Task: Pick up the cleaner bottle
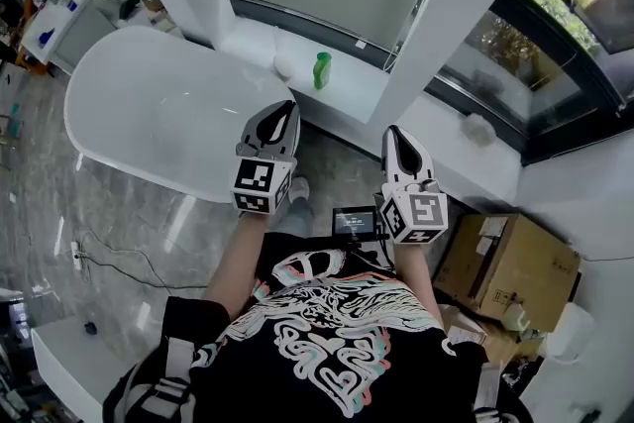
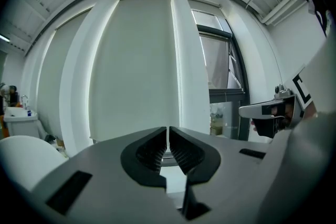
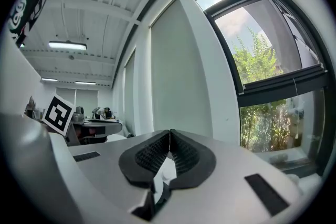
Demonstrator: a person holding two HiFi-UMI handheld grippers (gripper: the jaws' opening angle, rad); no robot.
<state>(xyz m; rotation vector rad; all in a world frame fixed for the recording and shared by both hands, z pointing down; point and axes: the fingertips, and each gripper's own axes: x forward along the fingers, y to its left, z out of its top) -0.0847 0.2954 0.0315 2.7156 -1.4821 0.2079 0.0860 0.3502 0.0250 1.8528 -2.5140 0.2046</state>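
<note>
The green cleaner bottle (image 1: 322, 70) stands upright on the white window ledge (image 1: 347, 84), beyond the bathtub's right end. My left gripper (image 1: 289, 106) is held at chest height, pointing toward the ledge, its tips a short way below-left of the bottle; its jaws are shut with nothing between them. My right gripper (image 1: 393, 132) hangs to the right of it, also shut and empty. In the left gripper view the left gripper (image 2: 167, 131) faces the blind and window pillar, and the bottle is not visible. The right gripper (image 3: 169, 135) faces a pillar and window.
A white bathtub (image 1: 149, 104) fills the left of the head view. A white round object (image 1: 284, 65) lies on the ledge left of the bottle. Cardboard boxes (image 1: 507, 263) stand at the right on the floor. A small screen (image 1: 355, 221) sits between my arms.
</note>
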